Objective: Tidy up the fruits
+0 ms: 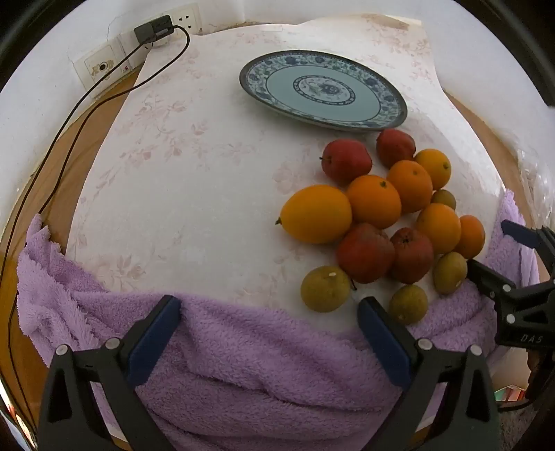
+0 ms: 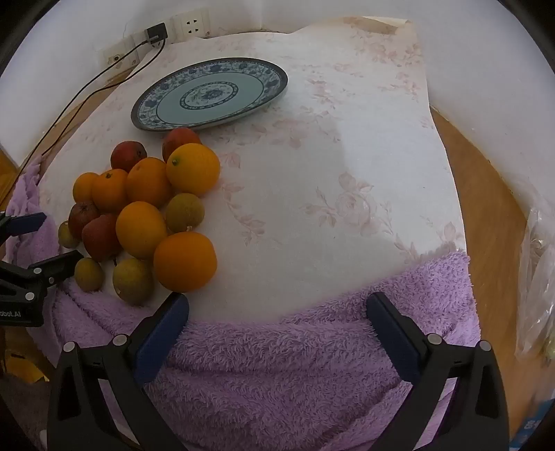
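A pile of fruit lies on a white flowered cloth: several oranges (image 1: 315, 213) (image 2: 185, 261), several red apples (image 1: 365, 252) (image 2: 100, 236) and several small green-brown fruits (image 1: 325, 288) (image 2: 132, 280). A blue patterned plate (image 1: 322, 89) (image 2: 208, 93) sits empty behind the pile. My left gripper (image 1: 269, 308) is open and empty over the purple towel, left of the pile. My right gripper (image 2: 277, 308) is open and empty, right of the pile; it also shows in the left wrist view (image 1: 492, 249). The left gripper shows in the right wrist view (image 2: 52, 239).
A purple towel (image 1: 242, 347) (image 2: 277, 364) drapes the near edge of the table. A black charger (image 1: 154, 27) and cable hang from wall sockets at the back left. A plastic bag (image 2: 534, 277) lies at the right on the wooden table (image 2: 485, 208).
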{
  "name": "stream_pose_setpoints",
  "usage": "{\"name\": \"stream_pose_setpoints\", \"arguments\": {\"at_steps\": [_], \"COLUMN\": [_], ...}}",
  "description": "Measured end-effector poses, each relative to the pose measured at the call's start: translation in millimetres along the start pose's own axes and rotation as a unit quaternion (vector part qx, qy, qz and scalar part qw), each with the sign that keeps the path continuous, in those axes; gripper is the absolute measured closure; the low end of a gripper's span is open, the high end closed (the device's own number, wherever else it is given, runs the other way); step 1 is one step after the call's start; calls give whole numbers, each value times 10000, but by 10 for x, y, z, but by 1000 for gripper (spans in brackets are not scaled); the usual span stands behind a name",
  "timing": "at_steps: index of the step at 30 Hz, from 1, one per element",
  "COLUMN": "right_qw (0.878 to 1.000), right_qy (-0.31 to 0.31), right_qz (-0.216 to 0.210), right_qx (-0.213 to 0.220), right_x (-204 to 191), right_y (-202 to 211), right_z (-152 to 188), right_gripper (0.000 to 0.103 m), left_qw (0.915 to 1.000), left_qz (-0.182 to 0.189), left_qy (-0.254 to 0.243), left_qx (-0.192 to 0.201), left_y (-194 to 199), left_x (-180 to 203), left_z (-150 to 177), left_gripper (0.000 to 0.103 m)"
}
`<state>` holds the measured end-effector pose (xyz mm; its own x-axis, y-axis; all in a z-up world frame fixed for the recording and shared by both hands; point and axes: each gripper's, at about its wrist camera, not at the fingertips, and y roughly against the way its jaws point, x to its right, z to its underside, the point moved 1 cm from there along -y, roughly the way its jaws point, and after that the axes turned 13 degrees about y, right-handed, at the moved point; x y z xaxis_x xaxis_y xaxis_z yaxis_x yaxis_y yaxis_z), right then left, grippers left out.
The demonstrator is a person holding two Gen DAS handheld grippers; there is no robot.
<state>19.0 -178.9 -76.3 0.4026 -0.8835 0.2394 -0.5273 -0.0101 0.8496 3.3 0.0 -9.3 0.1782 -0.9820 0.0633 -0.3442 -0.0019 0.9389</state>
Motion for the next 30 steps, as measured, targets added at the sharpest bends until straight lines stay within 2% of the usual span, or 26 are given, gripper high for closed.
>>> {"name": "stream_pose_setpoints", "arguments": {"at_steps": [30], "right_qw": [10000], "right_qy": [22], "right_qz": [-8], "right_qx": [-33], "right_x": [12], "right_y": [-15], "right_z": [-11], "right_gripper": [0], "left_qw": [10000], "left_qz": [13], "left_qy": [-2], "left_qx": [17], "left_y": [1], "left_x": [-7], "left_z": [17], "left_gripper": [0]}}
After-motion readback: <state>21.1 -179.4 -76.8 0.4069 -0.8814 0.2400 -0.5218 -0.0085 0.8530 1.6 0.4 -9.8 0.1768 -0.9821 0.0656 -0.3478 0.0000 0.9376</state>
